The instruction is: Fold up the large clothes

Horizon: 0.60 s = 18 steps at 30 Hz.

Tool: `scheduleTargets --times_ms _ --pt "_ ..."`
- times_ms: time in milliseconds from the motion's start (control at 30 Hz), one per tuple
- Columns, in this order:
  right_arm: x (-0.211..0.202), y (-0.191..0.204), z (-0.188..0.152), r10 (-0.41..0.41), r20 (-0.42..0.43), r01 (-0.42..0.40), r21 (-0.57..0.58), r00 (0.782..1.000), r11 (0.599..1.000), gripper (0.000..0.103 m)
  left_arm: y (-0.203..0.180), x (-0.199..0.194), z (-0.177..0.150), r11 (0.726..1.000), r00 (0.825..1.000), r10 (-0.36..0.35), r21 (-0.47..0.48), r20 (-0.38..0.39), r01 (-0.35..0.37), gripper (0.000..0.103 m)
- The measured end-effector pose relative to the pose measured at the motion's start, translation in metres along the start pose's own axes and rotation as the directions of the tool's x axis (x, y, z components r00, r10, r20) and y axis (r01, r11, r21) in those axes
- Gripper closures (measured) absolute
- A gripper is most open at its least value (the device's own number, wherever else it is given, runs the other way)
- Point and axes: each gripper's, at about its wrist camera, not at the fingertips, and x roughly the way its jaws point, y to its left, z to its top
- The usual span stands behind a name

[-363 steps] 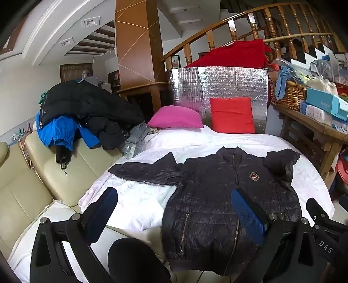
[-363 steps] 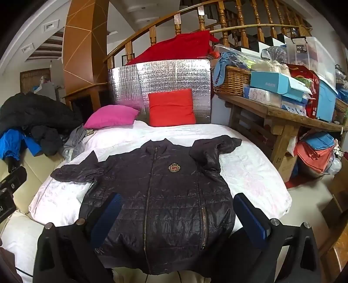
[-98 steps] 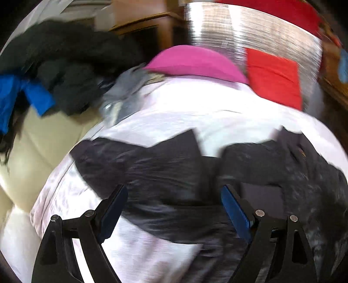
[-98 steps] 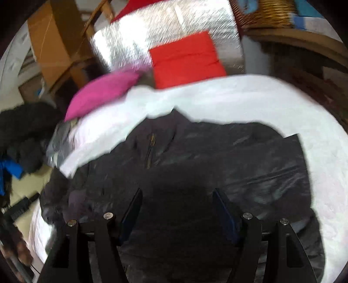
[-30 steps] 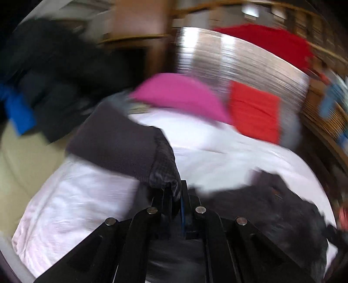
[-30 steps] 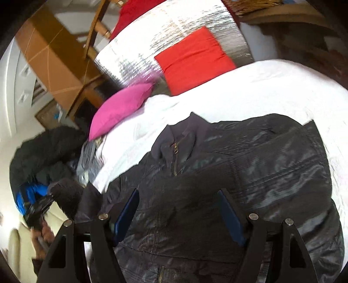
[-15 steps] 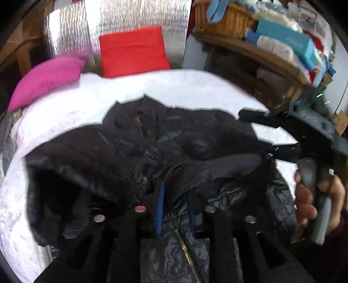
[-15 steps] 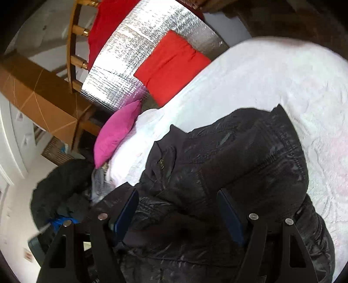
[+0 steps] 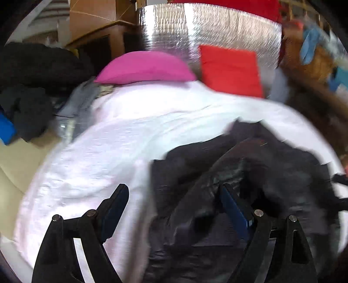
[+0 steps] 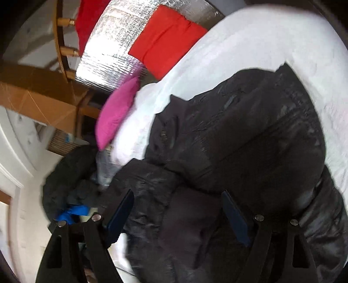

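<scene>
**Both grippers spread wide**

The left gripper [image 9: 174, 206] has its jaws parted, fingers reaching toward 12 o'clock, holding nothing. The right gripper [image 10: 180, 214] is likewise agape and empty, its view rolled toward 2 o'clock.

We look across a bed under a white cover [image 9: 121, 139]. At its far end a pink pillow [image 9: 145, 67] and a red cushion [image 9: 230, 69] lean against a silver foil panel [image 9: 217, 28]. Left of the bed, dark coats [image 9: 39, 65] pile on a cream sofa [image 9: 15, 152]; a wooden pillar [image 9: 93, 19] stands behind them.
</scene>
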Motion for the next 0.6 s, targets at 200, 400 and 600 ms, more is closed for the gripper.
scheduleTargets --times_ms 200,400,600 --pt "0.044 0.019 -0.021 -0.121 -0.111 0.102 -0.162 0.987 0.982 0.021 -0.006 0.01 -0.013 0.998 0.997 -0.042 0.037 -0.061 0.045 0.029" --pt "0.046 0.056 -0.048 -0.162 -0.056 0.13 -0.375 0.985 0.918 0.082 -0.017 0.022 -0.016 0.995 0.99 -0.067 0.06 -0.121 0.074 0.029" --pt "0.026 0.066 -0.038 -0.135 0.077 0.154 -0.381 0.988 0.912 0.084 -0.003 0.019 -0.013 0.996 0.991 -0.086 0.012 -0.104 0.088 0.029"
